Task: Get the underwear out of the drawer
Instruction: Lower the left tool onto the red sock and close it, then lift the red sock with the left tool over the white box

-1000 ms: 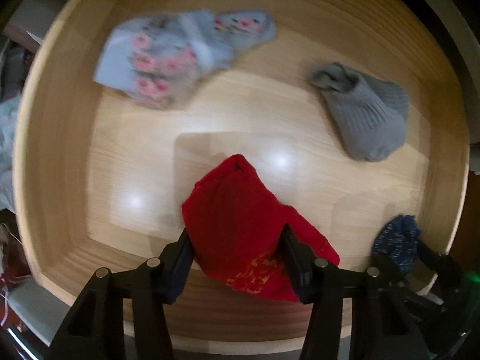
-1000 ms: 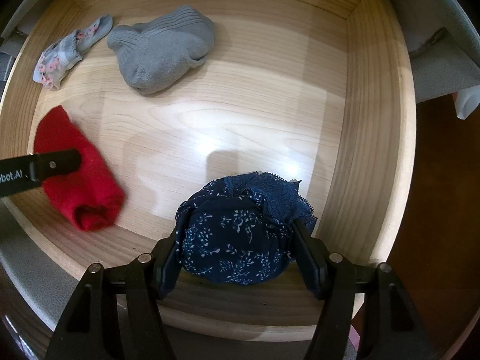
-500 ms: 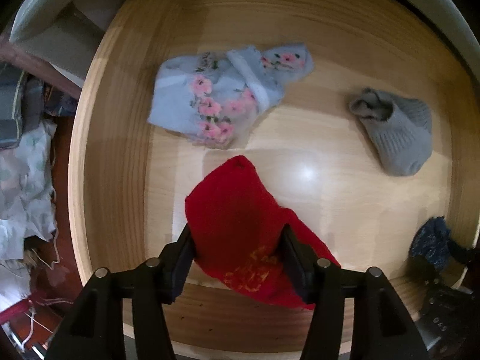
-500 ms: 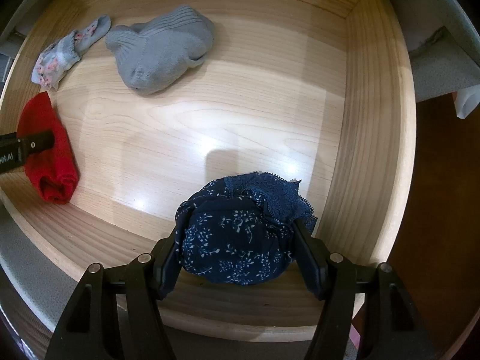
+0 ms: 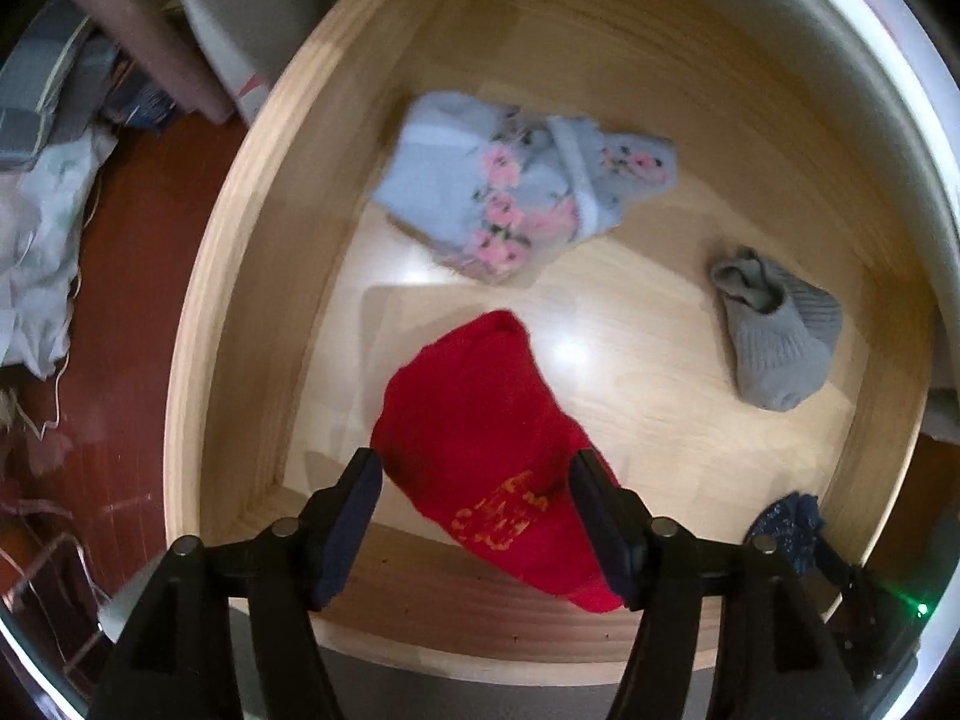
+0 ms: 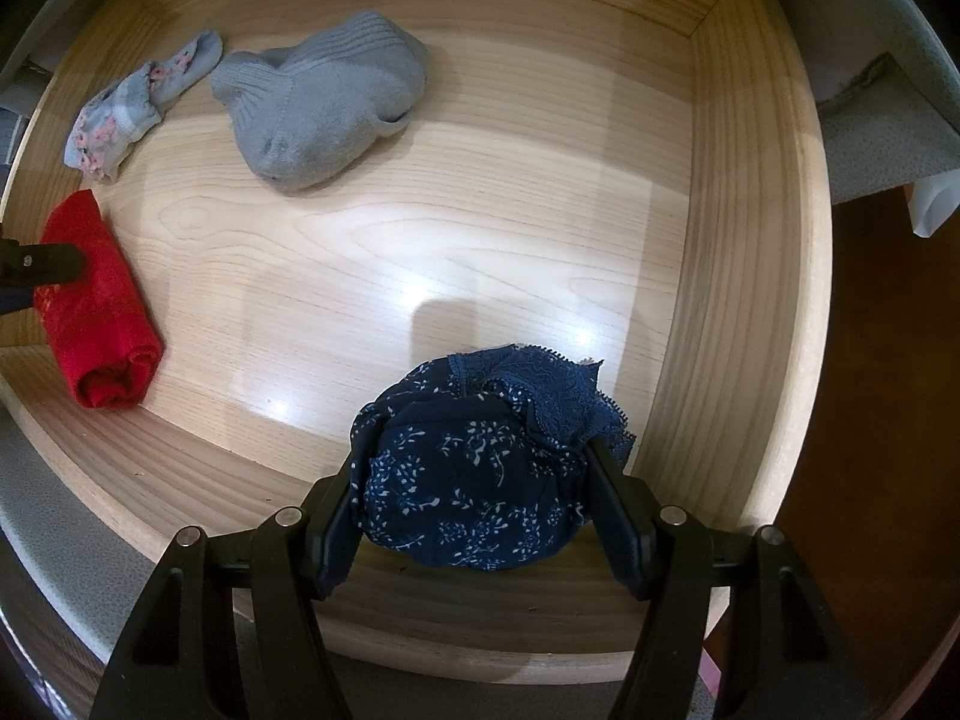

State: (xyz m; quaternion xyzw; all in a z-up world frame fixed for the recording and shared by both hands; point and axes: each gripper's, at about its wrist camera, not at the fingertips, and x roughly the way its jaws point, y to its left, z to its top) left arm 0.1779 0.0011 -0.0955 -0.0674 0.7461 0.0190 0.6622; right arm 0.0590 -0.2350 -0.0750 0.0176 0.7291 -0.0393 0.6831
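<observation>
My left gripper [image 5: 474,510] is shut on a red pair of underwear [image 5: 480,438] and holds it above the front left of the open wooden drawer [image 5: 252,276]. My right gripper [image 6: 474,504] is shut on a navy floral pair of underwear with a lace edge [image 6: 474,474], held over the drawer's front right. In the right wrist view the red underwear [image 6: 96,306] and the left gripper's fingertip [image 6: 42,261] show at the far left. In the left wrist view the navy underwear [image 5: 786,522] shows at the lower right.
A light blue sock with pink flowers [image 5: 516,186] and a grey sock [image 5: 774,336] lie on the drawer floor toward the back. Crumpled cloth [image 5: 36,240] lies on the dark red floor left of the drawer. The drawer's right wall [image 6: 750,240] is close to my right gripper.
My left gripper has risen and drawn back to the left with the red underwear; more floor left of the drawer shows. My right gripper has stayed put with the navy underwear.
</observation>
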